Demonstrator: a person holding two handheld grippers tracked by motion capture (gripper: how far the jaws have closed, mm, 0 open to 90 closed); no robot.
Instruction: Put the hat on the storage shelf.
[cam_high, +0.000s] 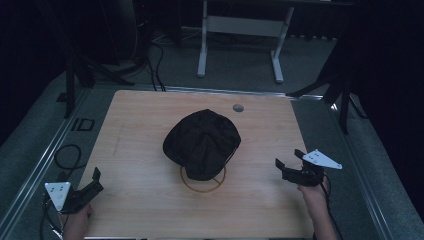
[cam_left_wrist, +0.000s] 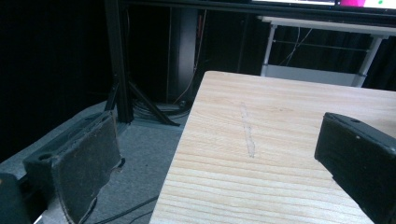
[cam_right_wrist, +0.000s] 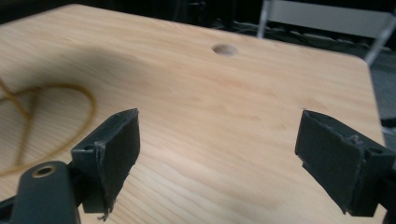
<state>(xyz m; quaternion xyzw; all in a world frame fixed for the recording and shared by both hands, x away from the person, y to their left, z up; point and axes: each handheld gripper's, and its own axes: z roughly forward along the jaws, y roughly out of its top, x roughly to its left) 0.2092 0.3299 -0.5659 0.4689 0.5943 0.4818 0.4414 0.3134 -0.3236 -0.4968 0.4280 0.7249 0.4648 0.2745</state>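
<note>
Grippers are sitting at both near corners of the wooden table (cam_high: 140, 200) while you are holding one in each hand. Starting at the left, your left gripper (cam_high: 91, 183) is hovering over the near left edge, its jaws standing wide apart and holding nothing; in the left gripper view they are framing bare wood and the floor beside it. Moving to the middle, a black cap (cam_high: 202, 142) is lying crown up, its long axis running from the far edge toward you, with its near end covering part of a thin ring (cam_high: 216, 184) on the wood. Moving right, your right gripper (cam_high: 288, 161) is hovering over the near right side, jaws likewise wide apart and holding nothing. The cap is lying forward and inward from both tools, and the right gripper is looking somewhat nearer to it.
</note>
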